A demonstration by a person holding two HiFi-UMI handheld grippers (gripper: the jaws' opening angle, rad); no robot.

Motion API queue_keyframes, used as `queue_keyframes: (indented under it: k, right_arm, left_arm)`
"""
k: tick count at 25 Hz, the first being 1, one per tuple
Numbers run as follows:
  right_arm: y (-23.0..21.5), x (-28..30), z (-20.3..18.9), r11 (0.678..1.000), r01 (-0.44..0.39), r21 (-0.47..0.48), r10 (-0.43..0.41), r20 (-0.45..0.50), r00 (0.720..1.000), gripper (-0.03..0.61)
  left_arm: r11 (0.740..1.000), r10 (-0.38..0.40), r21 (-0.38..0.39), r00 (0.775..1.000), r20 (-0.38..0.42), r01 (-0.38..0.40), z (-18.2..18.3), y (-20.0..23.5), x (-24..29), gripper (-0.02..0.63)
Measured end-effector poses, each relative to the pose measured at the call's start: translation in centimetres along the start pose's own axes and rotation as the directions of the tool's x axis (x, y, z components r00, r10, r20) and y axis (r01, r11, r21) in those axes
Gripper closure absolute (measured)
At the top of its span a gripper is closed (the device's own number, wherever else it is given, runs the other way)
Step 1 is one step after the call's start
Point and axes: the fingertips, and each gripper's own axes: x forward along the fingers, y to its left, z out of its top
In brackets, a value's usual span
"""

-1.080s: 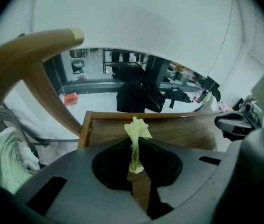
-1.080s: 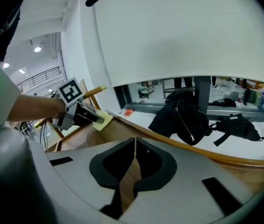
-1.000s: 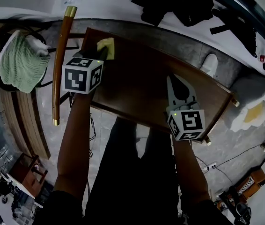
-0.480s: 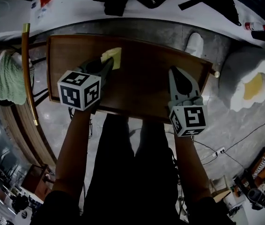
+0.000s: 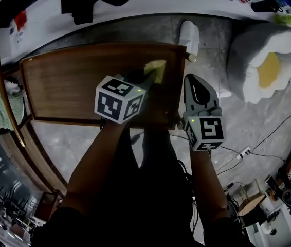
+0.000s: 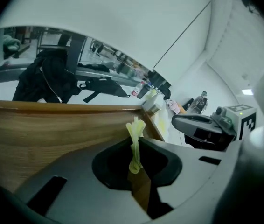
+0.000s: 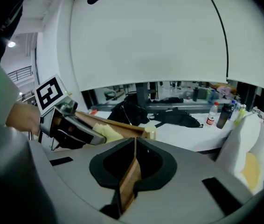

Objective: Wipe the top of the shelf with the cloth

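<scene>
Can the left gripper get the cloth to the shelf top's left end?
Probably yes. The left gripper is shut on the cloth near the right end of the shelf top, and nothing stands on the wood to its left. The right gripper is on the other side.

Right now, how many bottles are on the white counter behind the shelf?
3, all at the right end of the counter: a clear red-capped bottle, a dark bottle beside it, and a yellow-green one furthest right. More may be hidden behind the black bags.
</scene>
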Motion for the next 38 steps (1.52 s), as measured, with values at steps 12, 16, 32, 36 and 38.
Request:
queue_keyframes:
  k: [12,16,32,36,38]
  right_arm:
    - [-1.4,-0.9,-0.1,0.997,-0.069,-0.025,0.07,0.035,0.997,0.552]
    - [1.2,0.0,0.5,0.991,-0.119,-0.054,0.121,0.035,0.992,0.552]
    - [13.8,5.6,2.2,0.966,-0.234,-0.105,0.235,-0.007,0.972,0.552]
    - [17.1,7.4,3.1,0.955,-0.268,-0.125,0.268,-0.016,0.963,0.552]
    - [18.7,8.2,3.5,0.95,-0.281,-0.137,0.281,-0.018,0.96,0.552]
  left_arm:
    - [0.997,0.027,0.072,0.999,-0.041,-0.024,-0.2,-3.6,4.1,0.575]
    - [0.993,0.062,0.1,0.997,-0.041,-0.057,-0.6,-2.7,3.3,0.575]
    - [0.983,0.185,-0.009,0.983,0.005,-0.185,-3.3,9.7,-7.7,0.576]
    - [0.973,0.227,-0.049,0.974,0.017,-0.226,-4.0,13.3,-11.0,0.576]
    - [0.967,0.251,-0.059,0.968,0.018,-0.249,-4.5,15.1,-12.7,0.576]
